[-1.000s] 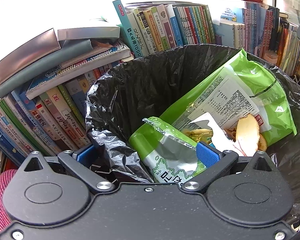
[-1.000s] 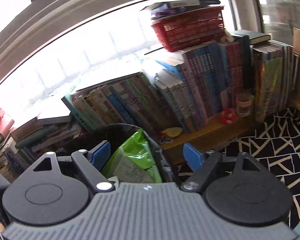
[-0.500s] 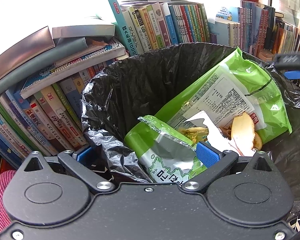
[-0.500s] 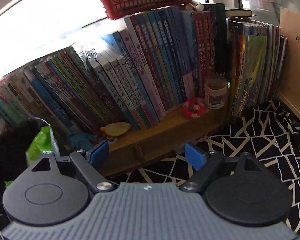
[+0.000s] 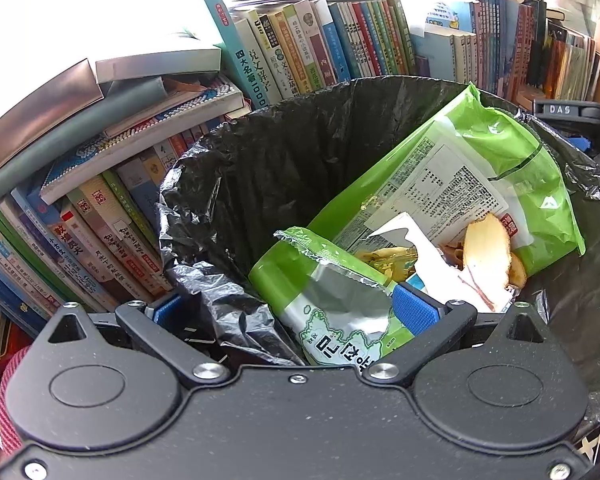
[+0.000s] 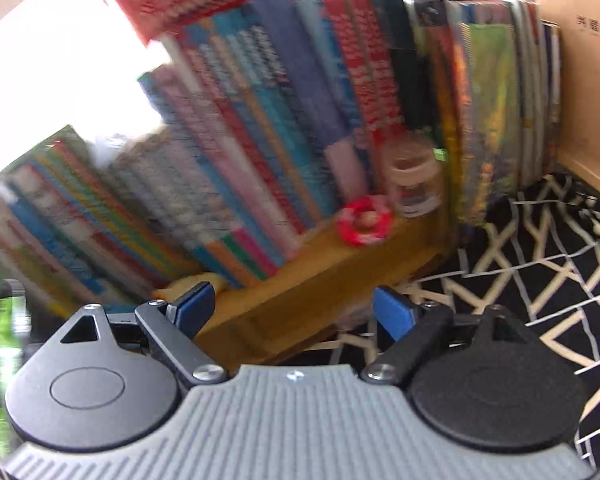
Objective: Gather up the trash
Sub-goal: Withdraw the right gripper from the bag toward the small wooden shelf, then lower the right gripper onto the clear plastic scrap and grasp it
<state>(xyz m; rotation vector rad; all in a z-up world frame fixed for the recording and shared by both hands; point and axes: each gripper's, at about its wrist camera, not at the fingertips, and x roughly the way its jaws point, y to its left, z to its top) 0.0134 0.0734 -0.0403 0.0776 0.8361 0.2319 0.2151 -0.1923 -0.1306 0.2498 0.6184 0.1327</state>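
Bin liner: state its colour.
Black. The crinkled plastic bin liner shows best in the left wrist view, around the green snack bags.

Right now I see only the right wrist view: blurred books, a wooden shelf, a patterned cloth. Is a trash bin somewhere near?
Observer: Yes, the left wrist view shows a round bin lined with a black plastic bag, in front of the books.
Operator: Is something inside it?
Observer: A large green snack bag leans inside, a pale peel-like scrap on it.
Operator: And the left gripper?
Observer: The left gripper is at the near rim, jaws wide, a small green-and-silver wrapper between them.
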